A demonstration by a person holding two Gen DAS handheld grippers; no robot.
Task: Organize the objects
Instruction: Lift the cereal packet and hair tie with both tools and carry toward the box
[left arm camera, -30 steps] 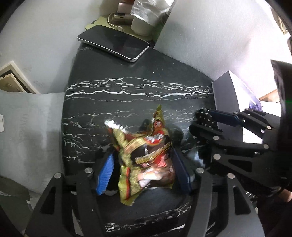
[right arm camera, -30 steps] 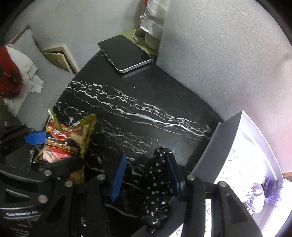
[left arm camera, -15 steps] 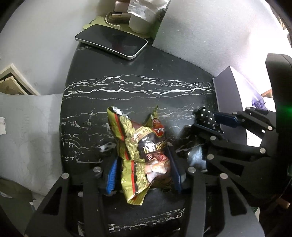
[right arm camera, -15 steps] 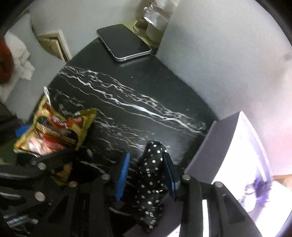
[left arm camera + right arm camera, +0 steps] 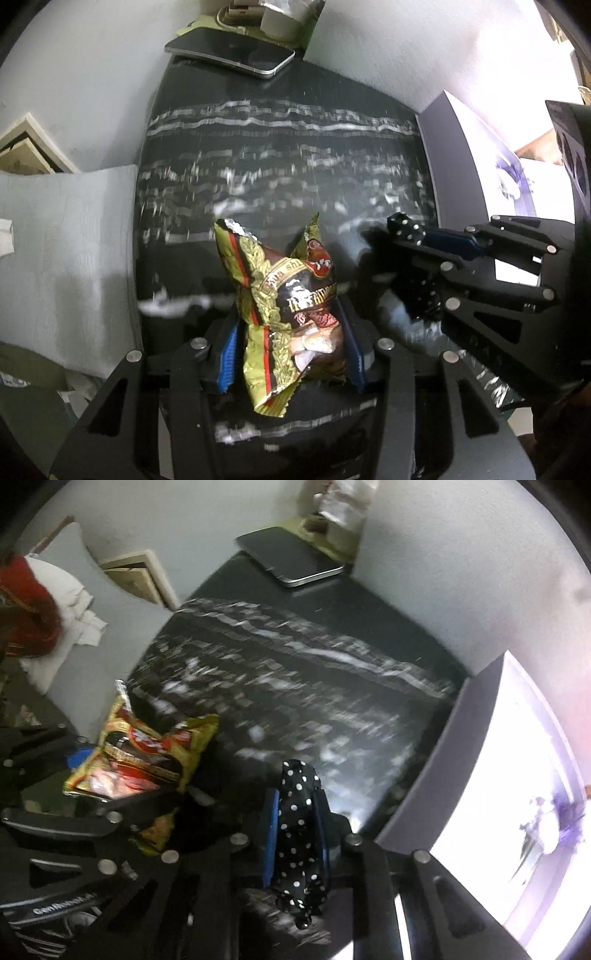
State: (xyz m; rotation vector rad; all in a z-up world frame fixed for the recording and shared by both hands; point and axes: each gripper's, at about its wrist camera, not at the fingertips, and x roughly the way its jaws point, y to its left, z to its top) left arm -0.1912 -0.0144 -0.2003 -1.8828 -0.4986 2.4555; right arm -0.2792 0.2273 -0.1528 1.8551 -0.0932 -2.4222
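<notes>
two tools clenched: left tool (image 5: 290, 354) on crinkled foil snack bag (image 5: 284, 310), right tool (image 5: 297, 834) on dotted soft cloth (image 5: 299, 834).

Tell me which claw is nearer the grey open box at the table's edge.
Right. The right claw, shut on the black polka-dot cloth, sits just beside the grey open box. The left claw, gripping the gold snack packet, is farther across the black marble table.

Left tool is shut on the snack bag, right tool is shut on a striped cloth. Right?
Not quite. The cloth in the right tool is black with white polka dots, not striped; the right wrist view shows it. The left tool is shut on the snack bag.
</notes>
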